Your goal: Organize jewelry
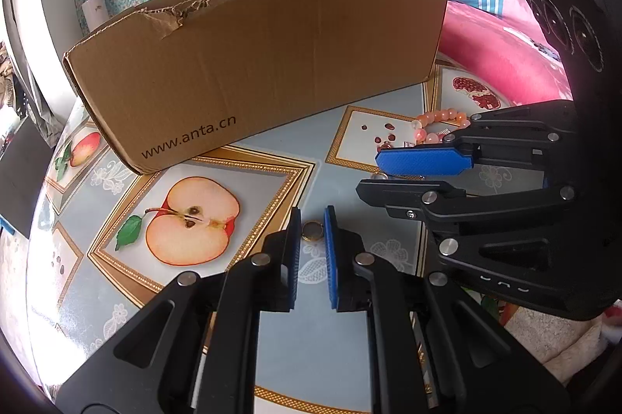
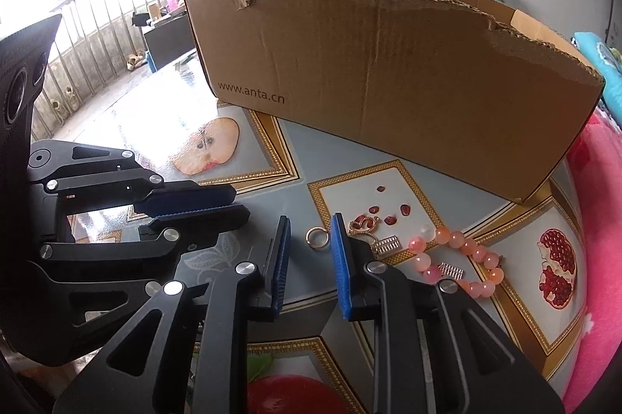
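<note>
The cardboard box (image 2: pixel 388 79) served as the landmark: it stood on the fruit-print table (image 2: pixel 350 313) with its long side running across both views, its torn upper edge open to the ceiling. What lay inside it could not be seen from either camera.

In front of the box's long wall, near its right end in the right wrist view, the jewelry lay on the table. A pink bead bracelet (image 2: pixel 462 258) curved there, its loop stretched roughly along the box's length. Two small silver abacus-like charms (image 2: pixel 388 243) sat against it, one inside the curve. Beside them, toward the box's middle, rested a gold pendant with red stones (image 2: pixel 363 223).

A gold ring (image 2: pixel 318 239) lay flat on the table in front of the box, its opening facing up. The right gripper (image 2: pixel 309 233) stood around it with a narrow gap; the ring touched or nearly touched the right-hand pad but was not clamped.

The left gripper (image 1: pixel 312 217) lay further from the box than the ring, its blue pads drawn close with only a slim gap, nothing pinched between them.
</note>
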